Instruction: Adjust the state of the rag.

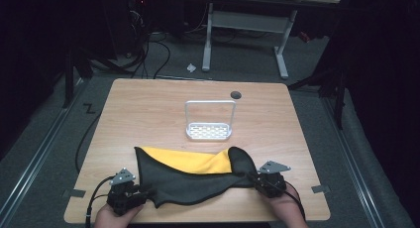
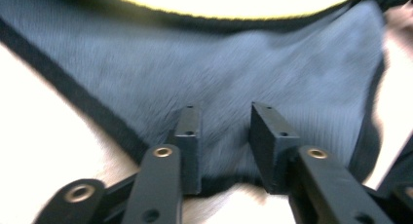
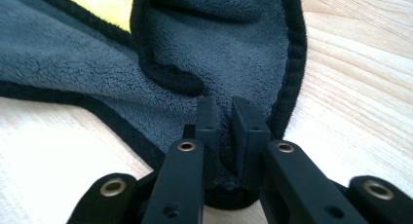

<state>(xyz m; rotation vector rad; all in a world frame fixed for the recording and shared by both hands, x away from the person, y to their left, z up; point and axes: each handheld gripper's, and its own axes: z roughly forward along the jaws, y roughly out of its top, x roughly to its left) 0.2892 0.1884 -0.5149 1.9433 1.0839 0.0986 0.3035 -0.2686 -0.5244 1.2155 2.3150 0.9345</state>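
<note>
Your right gripper (image 3: 225, 124) clamps a corner of the cloth (image 1: 193, 181); your left gripper's (image 2: 224, 131) jaws stand apart over its other corner, not pressing it. That cloth, dark grey with yellow underside and black hem, lies rumpled along the table's (image 1: 148, 109) near edge. Behind it stands a white rack (image 1: 209, 121), well apart. Your right gripper view shows the pile's texture.

A dark grey fleece cloth (image 1: 193, 181) with black edging and a yellow inner face lies partly folded on the wooden counter (image 1: 148, 109). Its right corner is pinched between the right gripper's fingers (image 3: 248, 126); its near left edge lies between the left gripper's spread fingers (image 2: 187, 136), the yellow face beyond them.
</note>
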